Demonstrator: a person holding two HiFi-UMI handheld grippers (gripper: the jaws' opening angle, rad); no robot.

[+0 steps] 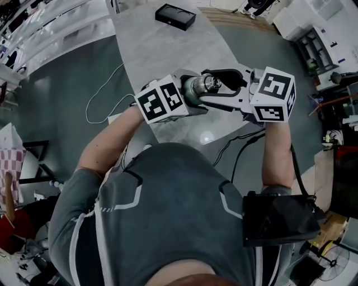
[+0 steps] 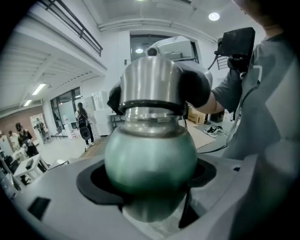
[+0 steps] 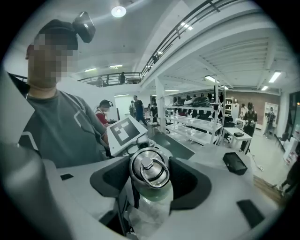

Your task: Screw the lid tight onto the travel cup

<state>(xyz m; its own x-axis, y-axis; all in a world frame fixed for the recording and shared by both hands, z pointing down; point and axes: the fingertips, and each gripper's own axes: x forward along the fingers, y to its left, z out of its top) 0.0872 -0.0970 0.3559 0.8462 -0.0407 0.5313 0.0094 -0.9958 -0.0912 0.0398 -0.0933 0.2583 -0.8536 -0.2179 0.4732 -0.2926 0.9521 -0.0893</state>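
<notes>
The travel cup is held in the air over the table, between both grippers. Its green body (image 2: 150,154) sits between the jaws of my left gripper (image 2: 150,187), which is shut on it. The steel lid (image 3: 150,169), with a ring handle on top, sits on the cup's neck, and my right gripper (image 3: 151,177) is shut on it, its black pads (image 2: 194,86) against both sides. In the head view the cup (image 1: 196,89) lies sideways, the lid (image 1: 212,84) toward the right gripper (image 1: 224,89) and the left gripper (image 1: 190,99) on the body.
A pale table (image 1: 162,44) lies below the grippers, with a black box (image 1: 175,15) at its far end. A white cable (image 1: 103,95) trails on the floor to the left. Black cables (image 1: 240,148) run from the right gripper toward a black device (image 1: 279,218) at the person's side.
</notes>
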